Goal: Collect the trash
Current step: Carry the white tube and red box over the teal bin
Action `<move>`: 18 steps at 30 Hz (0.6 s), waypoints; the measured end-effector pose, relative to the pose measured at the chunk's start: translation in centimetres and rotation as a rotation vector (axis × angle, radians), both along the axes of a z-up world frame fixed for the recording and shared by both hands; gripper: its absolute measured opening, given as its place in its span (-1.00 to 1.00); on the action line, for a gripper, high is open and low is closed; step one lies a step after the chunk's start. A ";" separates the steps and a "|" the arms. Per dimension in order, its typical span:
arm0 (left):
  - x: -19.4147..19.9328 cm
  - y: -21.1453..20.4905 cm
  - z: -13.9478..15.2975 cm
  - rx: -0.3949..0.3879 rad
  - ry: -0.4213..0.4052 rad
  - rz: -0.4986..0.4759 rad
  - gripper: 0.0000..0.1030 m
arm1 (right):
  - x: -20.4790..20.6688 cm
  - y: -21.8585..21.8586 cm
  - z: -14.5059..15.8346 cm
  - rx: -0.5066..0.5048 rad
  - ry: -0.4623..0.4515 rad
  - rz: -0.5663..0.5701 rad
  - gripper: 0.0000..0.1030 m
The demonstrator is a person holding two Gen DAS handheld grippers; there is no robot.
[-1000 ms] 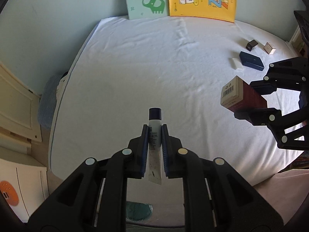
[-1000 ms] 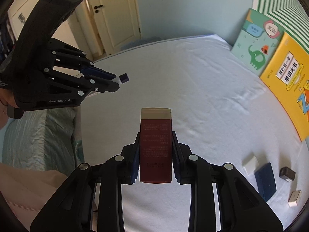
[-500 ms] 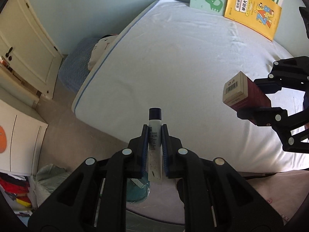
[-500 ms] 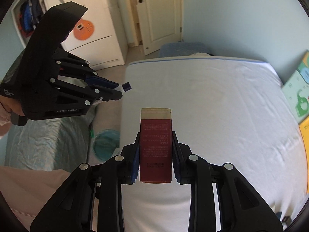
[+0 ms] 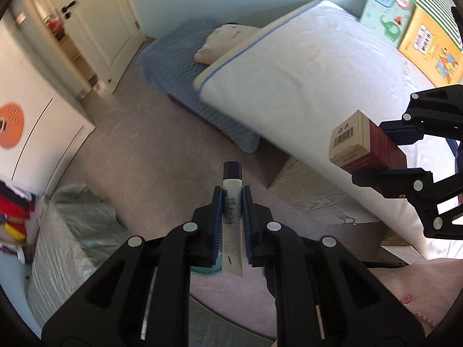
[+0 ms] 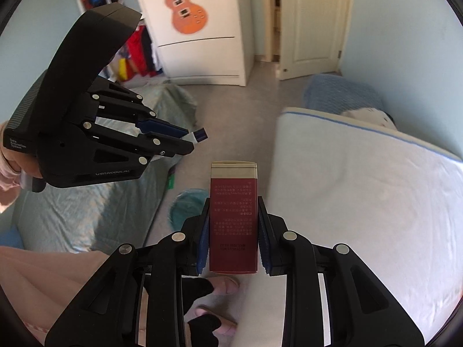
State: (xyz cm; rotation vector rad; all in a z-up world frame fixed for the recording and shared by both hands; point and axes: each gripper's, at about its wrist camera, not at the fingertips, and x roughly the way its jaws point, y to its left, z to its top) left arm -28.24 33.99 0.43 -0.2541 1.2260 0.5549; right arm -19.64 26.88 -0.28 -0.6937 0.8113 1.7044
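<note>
Carrying both bits of trash over to the teal bin (image 6: pixel 185 208) on the floor by the bed (image 6: pixel 361 188). My left hand-held gripper (image 5: pixel 232 199) is clamped on the little white tube (image 5: pixel 231 199), cap pointing forward along the fingers. My right hand-held gripper (image 6: pixel 233 225) grips the dark red box (image 6: pixel 233 219), long axis straight ahead too. I'd get each right above the bin before letting go.

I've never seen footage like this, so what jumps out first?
Two black handheld grippers, each clamping trash: the left gripper pinches a small white tube, the right gripper a dark red box. Behind them, a white mattress and an orange guitar sticker on the wardrobe.
</note>
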 end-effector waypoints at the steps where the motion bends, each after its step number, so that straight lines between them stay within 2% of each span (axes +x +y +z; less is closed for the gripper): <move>1: -0.7 0.4 -0.1 -0.005 0.001 0.022 -0.77 | -0.5 0.5 0.0 -0.003 0.000 0.021 -0.44; 18: -10.3 4.6 -2.2 -0.056 0.003 0.355 -0.77 | -7.9 7.9 -0.6 -0.057 0.021 0.326 -0.44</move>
